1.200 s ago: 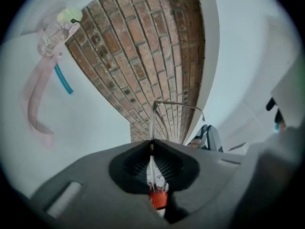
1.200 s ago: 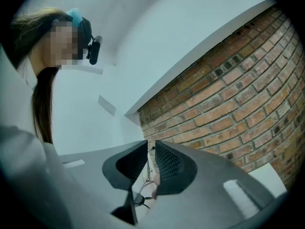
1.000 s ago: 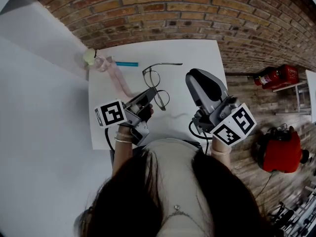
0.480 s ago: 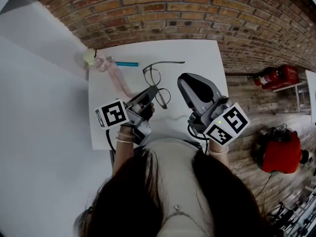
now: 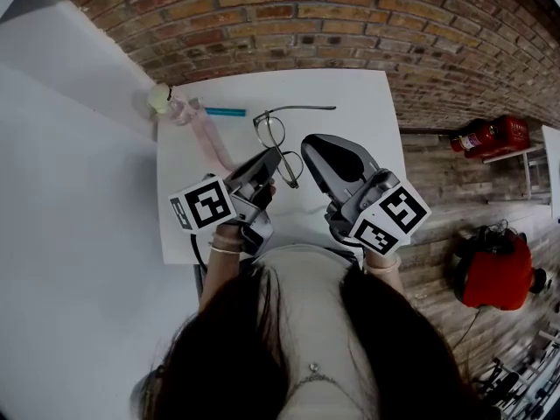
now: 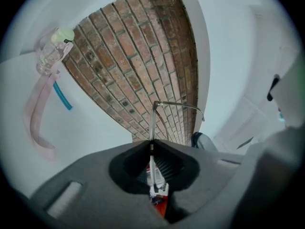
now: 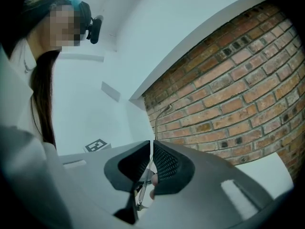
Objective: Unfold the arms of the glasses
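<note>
The glasses point(image 5: 278, 147) are over the white surface point(image 5: 367, 103), near its middle, between the two tools. They are thin metal glasses with round lenses.

The left tool point(image 5: 269, 159) comes from the lower left, and its jaws are pressed together on the frame at one lens. In the left gripper view the frame is seen from its edge, as a thin line that goes up from between the closed jaws of the left tool point(image 6: 151, 144). One arm point(image 5: 302, 108) is open. It leaves the frame at the far side and runs to the right, nearly parallel with the brick wall point(image 5: 350, 24).

The right tool point(image 5: 306, 150) comes from the lower right and its tips are just beside the other lens. In the right gripper view its jaws point(image 7: 151, 147) are almost together and pinch the second arm point(image 7: 156, 123), a thin wire that goes up from the jaws and bends at its end.

At the far left corner of the surface lies a small clear bottle point(image 5: 159, 100) with a yellow-green cap and a pink strap point(image 5: 210, 143). A teal stick point(image 5: 226, 112) lies beside it. On the floor at the right stands a red fire extinguisher point(image 5: 486, 136).
</note>
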Motion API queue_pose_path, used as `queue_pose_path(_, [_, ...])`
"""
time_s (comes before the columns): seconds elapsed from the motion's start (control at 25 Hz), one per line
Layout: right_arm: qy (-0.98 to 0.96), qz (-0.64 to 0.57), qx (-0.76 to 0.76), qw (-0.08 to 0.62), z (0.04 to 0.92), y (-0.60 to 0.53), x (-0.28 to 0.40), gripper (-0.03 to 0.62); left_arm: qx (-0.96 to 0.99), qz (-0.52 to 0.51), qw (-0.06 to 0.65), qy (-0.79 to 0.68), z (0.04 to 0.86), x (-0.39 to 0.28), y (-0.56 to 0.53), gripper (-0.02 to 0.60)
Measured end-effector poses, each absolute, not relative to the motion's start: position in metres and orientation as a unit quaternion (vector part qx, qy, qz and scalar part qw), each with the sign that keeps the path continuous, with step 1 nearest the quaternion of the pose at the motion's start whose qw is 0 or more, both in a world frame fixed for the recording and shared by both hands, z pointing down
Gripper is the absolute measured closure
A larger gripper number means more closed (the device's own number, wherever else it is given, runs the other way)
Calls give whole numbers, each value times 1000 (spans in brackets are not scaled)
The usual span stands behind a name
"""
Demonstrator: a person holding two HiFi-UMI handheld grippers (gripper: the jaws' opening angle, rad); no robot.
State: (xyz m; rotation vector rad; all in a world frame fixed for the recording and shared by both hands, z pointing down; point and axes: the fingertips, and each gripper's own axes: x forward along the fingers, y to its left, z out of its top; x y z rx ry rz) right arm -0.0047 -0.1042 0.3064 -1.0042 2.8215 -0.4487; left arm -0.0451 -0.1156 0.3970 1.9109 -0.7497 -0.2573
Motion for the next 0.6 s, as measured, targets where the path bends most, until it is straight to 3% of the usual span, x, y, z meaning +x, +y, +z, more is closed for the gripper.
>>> queue_pose_path(0.6, [935, -159, -315, 33, 320, -103, -23, 577, 823, -97, 450, -333, 382, -40, -115, 560])
